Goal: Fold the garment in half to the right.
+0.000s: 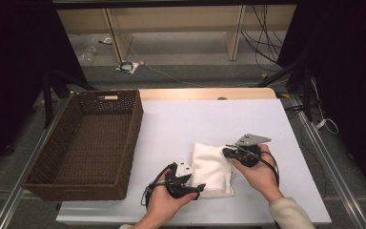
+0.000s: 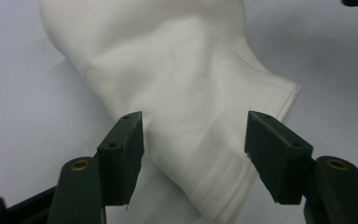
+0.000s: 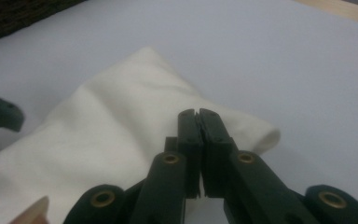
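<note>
High view: folded white cloth (image 1: 211,169) lies on the table (image 1: 181,129) right of the basket (image 1: 83,143), between both grippers. Left gripper view: left gripper (image 2: 195,140) jaws apart, straddling the cloth's hemmed end. Right gripper view: right gripper (image 3: 198,114) jaws together, empty, over the cloth.

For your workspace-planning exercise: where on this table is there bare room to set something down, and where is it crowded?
Free: the white tabletop between the brown woven wicker basket and the table's right edge, beyond the folded white cloth; also the basket's interior. Crowded: the near middle, where the open left gripper and shut right gripper flank the cloth.
</note>
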Demonstrator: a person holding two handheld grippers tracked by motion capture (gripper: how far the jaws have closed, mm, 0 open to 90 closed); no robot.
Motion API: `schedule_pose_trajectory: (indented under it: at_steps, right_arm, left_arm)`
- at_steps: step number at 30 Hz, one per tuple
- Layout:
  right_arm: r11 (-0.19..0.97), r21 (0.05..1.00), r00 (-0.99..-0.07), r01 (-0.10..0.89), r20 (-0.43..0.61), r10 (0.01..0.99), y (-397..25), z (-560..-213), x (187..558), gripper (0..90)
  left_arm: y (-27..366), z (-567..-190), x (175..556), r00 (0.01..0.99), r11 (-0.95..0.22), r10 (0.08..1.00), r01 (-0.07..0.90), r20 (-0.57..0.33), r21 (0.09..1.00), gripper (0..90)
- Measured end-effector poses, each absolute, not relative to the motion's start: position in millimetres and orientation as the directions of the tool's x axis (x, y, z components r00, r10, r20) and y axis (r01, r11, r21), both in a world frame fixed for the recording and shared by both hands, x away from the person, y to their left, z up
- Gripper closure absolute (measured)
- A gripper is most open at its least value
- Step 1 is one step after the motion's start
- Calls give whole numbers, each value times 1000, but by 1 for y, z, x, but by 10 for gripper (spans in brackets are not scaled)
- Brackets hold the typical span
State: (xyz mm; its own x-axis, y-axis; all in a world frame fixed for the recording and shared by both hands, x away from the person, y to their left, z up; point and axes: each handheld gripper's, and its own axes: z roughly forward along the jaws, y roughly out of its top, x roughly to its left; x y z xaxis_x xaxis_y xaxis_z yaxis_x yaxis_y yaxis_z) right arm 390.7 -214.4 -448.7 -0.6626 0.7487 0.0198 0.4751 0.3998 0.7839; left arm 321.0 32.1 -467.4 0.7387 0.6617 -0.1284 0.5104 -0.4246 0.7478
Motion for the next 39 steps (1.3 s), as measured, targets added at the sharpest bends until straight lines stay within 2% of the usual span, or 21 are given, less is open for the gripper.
schedule_pose_trajectory:
  at_steps: [6,21,30,36,39]
  right_arm:
    - [424,735,-633,529,9,774,-201,-470,412,895]
    - [414,766,-626,492,-20,779,-197,-489,420,890]
    - [357,835,-630,419,-15,776,-212,-468,404,674]
    - [370,851,-681,373,-19,732,-229,-465,382,508]
    - [361,858,-694,366,-7,719,-236,-466,370,457]
  left_arm:
    - [35,-468,322,737,-416,661,516,-141,749,369]
    - [34,-467,322,737,-406,659,514,-147,756,362]
    - [39,-464,324,737,-388,657,510,-157,768,330]
    - [43,-462,326,733,-388,665,504,-144,771,311]
    - [45,-462,327,729,-371,666,506,-157,778,299]
